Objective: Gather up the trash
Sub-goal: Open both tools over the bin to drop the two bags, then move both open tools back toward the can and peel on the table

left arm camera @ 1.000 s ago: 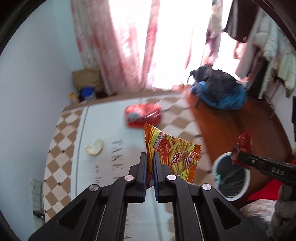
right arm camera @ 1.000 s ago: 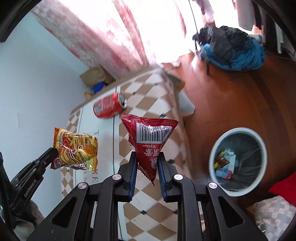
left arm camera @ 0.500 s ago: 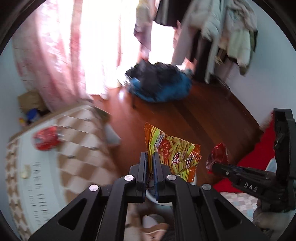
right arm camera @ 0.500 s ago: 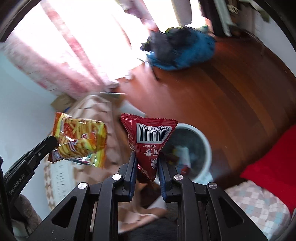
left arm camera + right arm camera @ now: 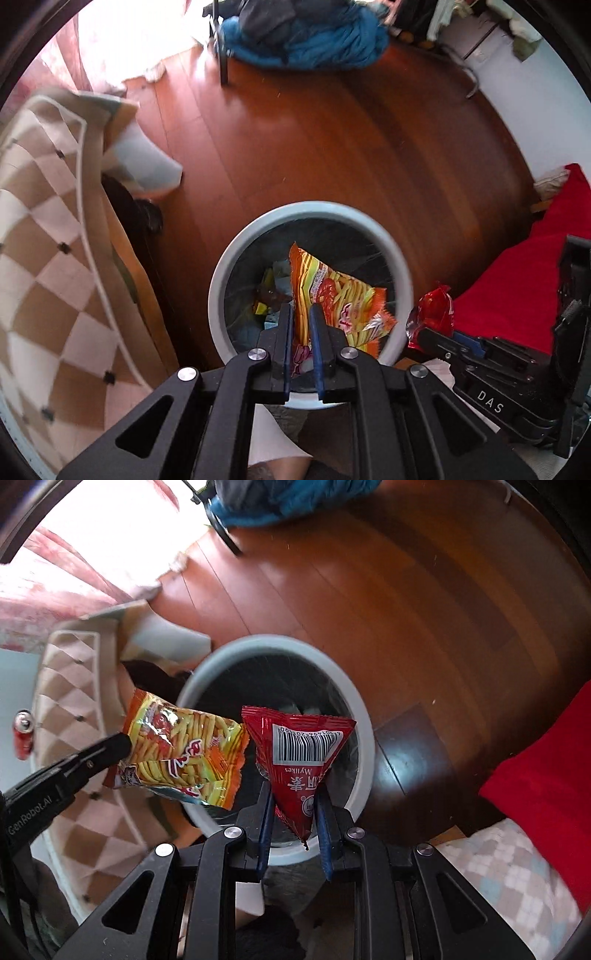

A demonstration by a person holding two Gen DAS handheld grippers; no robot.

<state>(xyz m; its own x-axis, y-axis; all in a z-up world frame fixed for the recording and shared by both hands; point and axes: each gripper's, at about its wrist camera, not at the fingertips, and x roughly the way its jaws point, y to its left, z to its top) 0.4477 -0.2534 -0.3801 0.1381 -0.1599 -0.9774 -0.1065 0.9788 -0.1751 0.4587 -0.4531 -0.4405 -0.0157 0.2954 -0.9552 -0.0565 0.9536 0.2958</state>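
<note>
Trash in both grips, poised over the bin. Left gripper (image 5: 302,325) nearly closed, pinching the orange snack bag (image 5: 332,295); right gripper (image 5: 293,805) a little wider, clamped on the red triangular packet (image 5: 303,753). Below, the round wastebasket (image 5: 221,280), already holding wrappers. Farther off, a red can (image 5: 23,734) lying on the checked tablecloth (image 5: 62,686). Step in hand, by the look of it: dropping. Next: open both over the rim, then fetch the can.

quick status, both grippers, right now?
Left gripper: jaws shut on the orange snack bag, above the trash bin.
Right gripper: jaws shut on the red snack packet, above the same bin.
</note>
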